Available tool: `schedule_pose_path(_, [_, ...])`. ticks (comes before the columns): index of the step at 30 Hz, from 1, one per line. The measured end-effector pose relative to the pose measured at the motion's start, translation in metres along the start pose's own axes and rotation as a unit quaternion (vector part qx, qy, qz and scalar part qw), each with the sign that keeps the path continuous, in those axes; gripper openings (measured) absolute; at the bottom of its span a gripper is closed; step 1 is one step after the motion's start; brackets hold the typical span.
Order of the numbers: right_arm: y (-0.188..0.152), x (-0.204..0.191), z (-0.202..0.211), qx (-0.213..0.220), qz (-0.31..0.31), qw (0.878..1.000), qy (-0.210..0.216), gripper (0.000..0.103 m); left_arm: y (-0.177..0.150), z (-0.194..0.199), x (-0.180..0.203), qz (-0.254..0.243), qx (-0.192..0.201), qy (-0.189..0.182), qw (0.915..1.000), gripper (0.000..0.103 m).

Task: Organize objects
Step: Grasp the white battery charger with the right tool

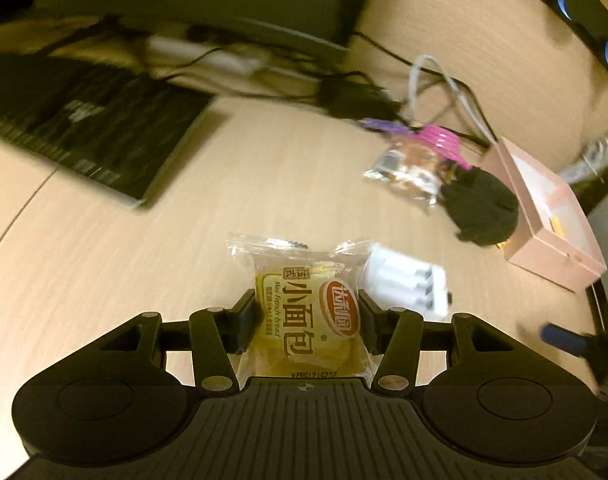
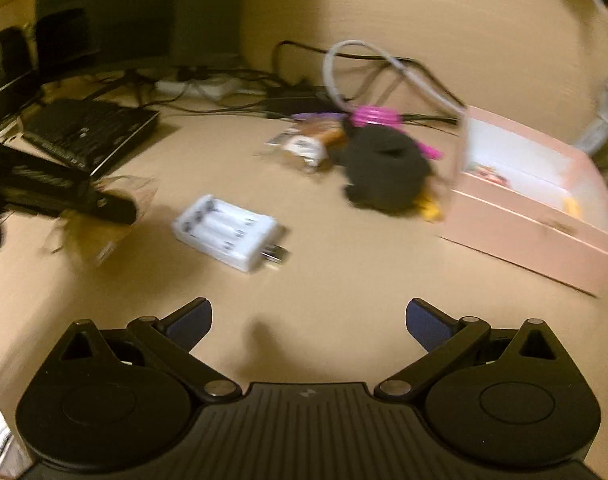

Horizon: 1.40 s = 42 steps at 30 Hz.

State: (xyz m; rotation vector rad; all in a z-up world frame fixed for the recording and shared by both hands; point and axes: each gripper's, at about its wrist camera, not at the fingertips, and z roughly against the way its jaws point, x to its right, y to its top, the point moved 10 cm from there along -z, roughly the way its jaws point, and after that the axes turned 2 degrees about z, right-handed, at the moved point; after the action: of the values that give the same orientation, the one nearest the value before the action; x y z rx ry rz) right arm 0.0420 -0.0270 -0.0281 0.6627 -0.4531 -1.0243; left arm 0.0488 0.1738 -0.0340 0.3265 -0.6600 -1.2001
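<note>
My left gripper [image 1: 305, 316] clamps a clear-wrapped mini bread packet [image 1: 304, 312], lifted off the wooden desk [image 1: 184, 248], pads pressed on both sides. My right gripper [image 2: 308, 320] hangs released, nothing between its fingers, over bare desk. White battery charger [image 2: 228, 232] lies ahead; black plush toy [image 2: 383, 168] sits just beside the pink box [image 2: 515, 220]
</note>
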Motion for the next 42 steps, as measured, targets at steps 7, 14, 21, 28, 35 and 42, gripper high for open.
schedule_pose_path(7, [0.019, -0.014, -0.042, 0.006, 0.085, 0.996, 0.012, 0.103, -0.011, 0.041, -0.023, 0.02, 0.015, 0.03, 0.9992, 0.055])
schedule_pose_path(14, [0.044, 0.025, -0.057, 0.03, 0.086, 0.993, -0.069, 0.103, -0.021, 0.058, -0.036, 0.046, 0.025, 0.041, 0.9978, 0.055])
schedule_pose_path(21, [0.037, -0.022, -0.063, -0.002, 0.043, 0.997, 0.056, 0.103, -0.029, 0.062, -0.044, 0.062, 0.02, 0.047, 0.9968, 0.055])
schedule_pose_path(28, [0.046, -0.029, -0.087, 0.003, 0.058, 0.997, 0.056, 0.103, -0.035, 0.069, -0.049, 0.068, 0.021, 0.051, 0.9962, 0.055])
schedule_pose_path(35, [0.05, -0.052, -0.086, -0.009, 0.05, 0.994, 0.101, 0.1, -0.042, 0.063, -0.042, 0.061, 0.006, 0.041, 0.9973, 0.055])
schedule_pose_path(42, [0.044, -0.049, -0.071, -0.011, 0.049, 0.995, 0.091, 0.079, -0.045, 0.053, -0.029, 0.046, -0.006, 0.021, 0.9987, 0.055])
